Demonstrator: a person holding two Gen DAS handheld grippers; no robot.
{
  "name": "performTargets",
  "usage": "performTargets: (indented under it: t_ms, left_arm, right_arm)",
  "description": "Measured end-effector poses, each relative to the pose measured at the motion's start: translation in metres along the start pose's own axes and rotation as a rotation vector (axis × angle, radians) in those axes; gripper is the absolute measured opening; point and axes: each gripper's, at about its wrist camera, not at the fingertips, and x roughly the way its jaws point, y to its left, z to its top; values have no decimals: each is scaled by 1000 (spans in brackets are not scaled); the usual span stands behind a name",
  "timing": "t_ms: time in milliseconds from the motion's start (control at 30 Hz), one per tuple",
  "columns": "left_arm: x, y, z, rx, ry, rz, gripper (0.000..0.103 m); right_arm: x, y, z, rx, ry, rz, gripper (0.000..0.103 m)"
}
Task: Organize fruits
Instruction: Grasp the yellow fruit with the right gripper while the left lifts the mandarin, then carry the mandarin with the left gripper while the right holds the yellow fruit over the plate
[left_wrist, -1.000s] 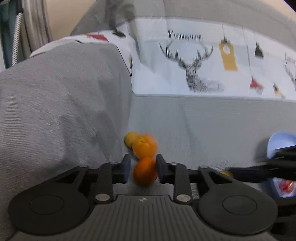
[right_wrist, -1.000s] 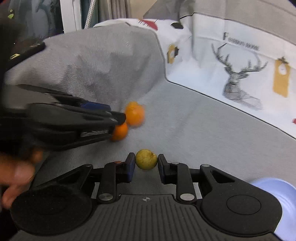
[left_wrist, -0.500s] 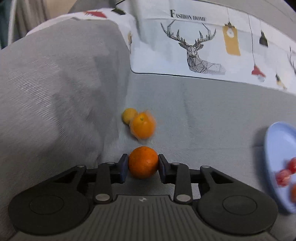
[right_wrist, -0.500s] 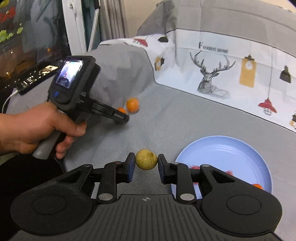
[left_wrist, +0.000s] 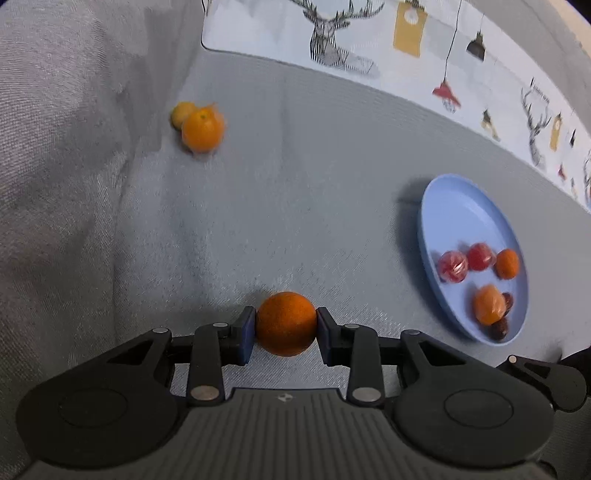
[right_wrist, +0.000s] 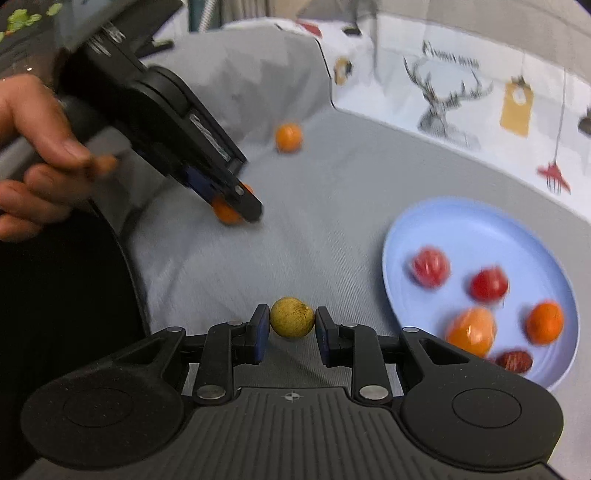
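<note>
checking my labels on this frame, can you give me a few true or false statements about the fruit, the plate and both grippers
1. The left gripper holds an orange fruit. True.
2. The right gripper is empty. False: it grips a yellow-green fruit.
3. The blue plate is empty. False: several red and orange fruits lie on it.
4. An orange lies on the grey cloth away from the plate. True.
</note>
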Motion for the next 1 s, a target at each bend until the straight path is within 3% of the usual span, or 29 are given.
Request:
performTargets:
  t_ms: [200,333,500,667,833,1000]
  left_arm:
    - [8,-8,-1,40,38,43,38]
    - [0,-12,-6,41,-22,97,37]
    - [-14,-24,-18,80,-80,38,37]
    - [-23,-50,-30,161,-128,24,38]
    - [-26,-70,-40,227,-170,33,38]
    - [-24,-67,-38,196,-181,33,38]
  right_arm:
    - [-5,1,-9,2,11,-7,28]
    - [-24,-1,-1,16,-43,18,28]
    - [-72,-18,16,73,-158,15,28]
    - [-120,-48,9,101,-248,-51,28]
    - [-116,-100,-22,301,-213,-154,28]
    - [-119,-120,-27,414,-256,-160,28]
